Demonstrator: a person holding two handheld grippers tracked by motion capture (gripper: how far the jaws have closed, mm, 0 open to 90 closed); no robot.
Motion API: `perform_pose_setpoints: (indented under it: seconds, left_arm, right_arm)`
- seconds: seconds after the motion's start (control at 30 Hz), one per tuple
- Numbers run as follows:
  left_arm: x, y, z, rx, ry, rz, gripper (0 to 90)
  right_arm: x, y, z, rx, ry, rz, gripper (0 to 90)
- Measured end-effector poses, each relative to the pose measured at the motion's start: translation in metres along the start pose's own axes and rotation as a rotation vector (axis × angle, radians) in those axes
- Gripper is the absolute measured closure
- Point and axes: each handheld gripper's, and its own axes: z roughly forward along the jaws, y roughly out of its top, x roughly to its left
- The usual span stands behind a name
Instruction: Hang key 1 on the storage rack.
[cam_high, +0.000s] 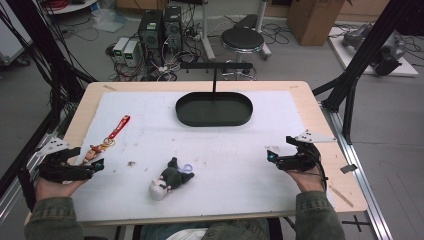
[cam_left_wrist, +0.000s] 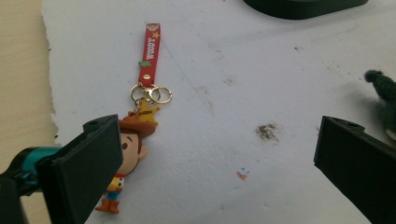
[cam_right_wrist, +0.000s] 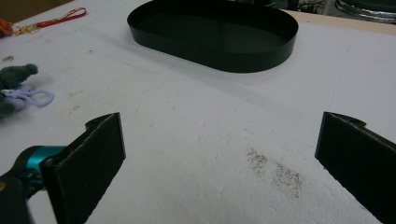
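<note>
A cowboy figure keychain (cam_high: 95, 151) (cam_left_wrist: 130, 147) with a red strap (cam_high: 119, 127) (cam_left_wrist: 150, 53) lies on the white sheet at the left. My left gripper (cam_high: 92, 166) (cam_left_wrist: 217, 172) rests just below it, open, its left jaw covering part of the figure. A dark green plush doll (cam_high: 170, 178) with a white head and a lilac clip (cam_right_wrist: 35, 97) lies near the front middle. A black oval tray (cam_high: 214, 109) (cam_right_wrist: 215, 35) stands empty at the back centre. My right gripper (cam_high: 272, 156) (cam_right_wrist: 219, 163) sits open at the right, over bare sheet.
The white sheet (cam_high: 225, 150) covers most of a wooden table (cam_high: 327, 145). A black T-shaped stand (cam_high: 216, 67) rises behind the tray. Dirt specks (cam_left_wrist: 267, 132) (cam_right_wrist: 275, 170) mark the sheet. A stool and computers stand on the floor beyond.
</note>
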Motion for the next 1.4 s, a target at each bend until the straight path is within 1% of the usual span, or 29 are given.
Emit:
perform_pose_setpoints:
  seconds: [0.03, 0.17, 0.2, 0.27, 0.33, 0.37, 0.4, 0.47, 0.57, 0.77, 0.83, 0.93, 1.0, 1.07, 1.13, 1.17, 1.23, 1.4]
  left_arm:
    - [0.0, 0.001, 0.001, 0.001, -0.003, -0.002, 1.7]
    - [0.001, 0.0, 0.005, 0.015, -0.004, -0.002, 1.7]
    - [0.001, 0.0, 0.007, 0.018, -0.005, -0.003, 1.7]
    - [0.001, 0.0, 0.008, 0.015, -0.008, -0.007, 1.7]
    - [0.002, 0.0, 0.01, 0.012, -0.013, -0.013, 1.7]
    - [0.002, 0.0, 0.011, 0.012, -0.013, -0.013, 1.7]
    - [0.002, 0.001, 0.011, 0.014, -0.013, -0.013, 1.7]
    - [0.002, 0.0, 0.012, 0.019, -0.01, -0.011, 1.7]
    - [0.001, 0.001, 0.014, 0.028, -0.011, -0.007, 1.7]
    - [-0.002, 0.002, 0.02, 0.043, -0.022, -0.001, 1.7]
    - [-0.005, 0.003, 0.024, 0.053, -0.028, 0.008, 1.7]
    - [-0.005, 0.004, 0.025, 0.058, -0.027, 0.009, 1.7]
    - [-0.006, 0.006, 0.025, 0.055, -0.033, 0.003, 1.7]
    - [-0.01, 0.01, 0.026, 0.059, -0.033, 0.028, 1.7]
    - [-0.013, 0.014, 0.029, 0.068, -0.045, 0.045, 1.7]
    - [-0.013, 0.014, 0.029, 0.068, -0.045, 0.045, 1.7]
    - [-0.015, 0.019, 0.033, 0.078, -0.049, 0.063, 1.7]
    - [-0.011, 0.026, 0.037, 0.093, -0.049, 0.066, 1.7]
  right_arm:
    - [0.0, 0.0, 0.0, 0.003, 0.002, 0.008, 0.5]
    - [-0.001, -0.002, 0.0, 0.007, 0.004, 0.001, 0.5]
    - [-0.001, -0.003, -0.001, 0.012, 0.001, 0.011, 0.5]
    - [-0.001, -0.003, -0.001, 0.011, 0.003, 0.011, 0.5]
    - [-0.001, -0.004, -0.001, 0.014, 0.004, 0.022, 0.5]
    - [-0.001, -0.005, 0.0, 0.014, 0.014, 0.025, 0.5]
    - [0.0, -0.005, 0.0, 0.016, 0.014, 0.025, 0.5]
    - [0.001, -0.006, 0.002, 0.022, 0.015, 0.013, 0.5]
    - [0.001, -0.007, 0.005, 0.035, 0.011, 0.012, 0.5]
    - [0.002, -0.009, 0.007, 0.036, 0.014, -0.004, 0.5]
    - [0.002, -0.009, 0.007, 0.042, 0.015, 0.001, 0.5]
    - [0.002, -0.009, 0.007, 0.038, 0.01, -0.004, 0.5]
    - [0.002, -0.01, 0.007, 0.037, 0.002, 0.0, 0.5]
    - [0.002, -0.011, 0.006, 0.044, -0.008, 0.004, 0.5]
    - [0.003, -0.012, 0.007, 0.056, -0.01, 0.002, 0.5]
    - [0.004, -0.012, 0.007, 0.06, -0.011, -0.003, 0.5]
    - [0.005, -0.012, 0.008, 0.06, -0.011, -0.008, 0.5]
    - [0.005, -0.012, 0.008, 0.062, -0.015, -0.001, 0.5]
